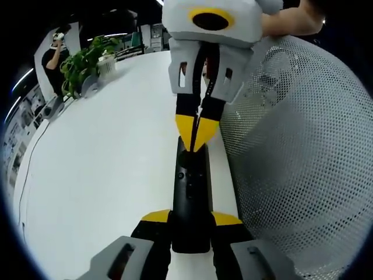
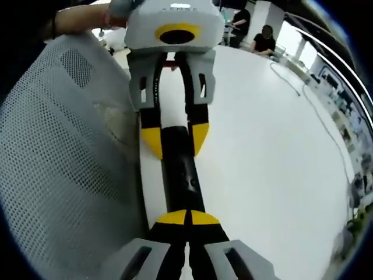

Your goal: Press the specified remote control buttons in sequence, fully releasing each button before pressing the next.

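A slim black remote point(image 1: 191, 186) lies lengthwise above the white table point(image 1: 105, 175). My left gripper point(image 1: 191, 219) is shut on its near end, one yellow-tipped jaw on each side. In the left gripper view my right gripper point(image 1: 197, 135) comes down from the top, shut, with its joined yellow tips touching the remote's far end. In the right gripper view the right gripper point(image 2: 186, 219) rests its closed tips on the remote point(image 2: 182, 175). Beyond it the left gripper point(image 2: 175, 140) clamps the other end. I cannot make out which button lies under the tips.
A grey mesh chair back point(image 1: 297, 151) stands close beside the remote, at the table's edge point(image 2: 64, 146). A potted plant point(image 1: 87, 64) and a person point(image 1: 55, 58) are at the far end of the table. A thin cable point(image 2: 317, 122) runs across the table.
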{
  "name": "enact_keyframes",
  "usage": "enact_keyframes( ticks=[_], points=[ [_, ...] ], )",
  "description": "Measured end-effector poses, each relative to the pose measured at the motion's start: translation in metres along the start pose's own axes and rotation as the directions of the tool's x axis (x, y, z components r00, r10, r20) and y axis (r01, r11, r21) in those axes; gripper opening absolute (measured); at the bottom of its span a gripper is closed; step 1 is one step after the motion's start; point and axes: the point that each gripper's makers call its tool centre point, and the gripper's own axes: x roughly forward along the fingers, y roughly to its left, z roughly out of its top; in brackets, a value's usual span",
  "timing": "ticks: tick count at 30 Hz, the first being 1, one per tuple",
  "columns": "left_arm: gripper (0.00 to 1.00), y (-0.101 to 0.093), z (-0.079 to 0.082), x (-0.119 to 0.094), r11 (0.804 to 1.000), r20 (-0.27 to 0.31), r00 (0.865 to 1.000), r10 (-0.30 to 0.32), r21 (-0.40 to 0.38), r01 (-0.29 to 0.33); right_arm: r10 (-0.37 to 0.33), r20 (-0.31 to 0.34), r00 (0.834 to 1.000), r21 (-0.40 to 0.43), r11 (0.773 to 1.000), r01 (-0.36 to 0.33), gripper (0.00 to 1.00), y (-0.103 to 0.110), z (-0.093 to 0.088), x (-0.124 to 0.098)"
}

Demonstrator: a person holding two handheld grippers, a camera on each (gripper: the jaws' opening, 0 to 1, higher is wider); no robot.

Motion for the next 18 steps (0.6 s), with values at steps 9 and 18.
enact_keyframes(
  ticks=[9, 18],
  points=[
    [0.26, -0.0001, 0.0001, 0.0, 1.0, 0.003, 1.0, 0.0, -0.002, 0.0, -0.001, 0.007, 1.0, -0.037, 0.999, 0.002, 0.0, 0.0014, 0.01, 0.0069],
    [0.26, 0.0, 0.0004, -0.0004, 1.0, 0.007, 1.0, -0.003, -0.008, 0.003, -0.022, 0.004, 1.0, -0.047, 0.999, 0.022, 0.0, -0.0003, 0.0089, 0.0071]
  ],
)
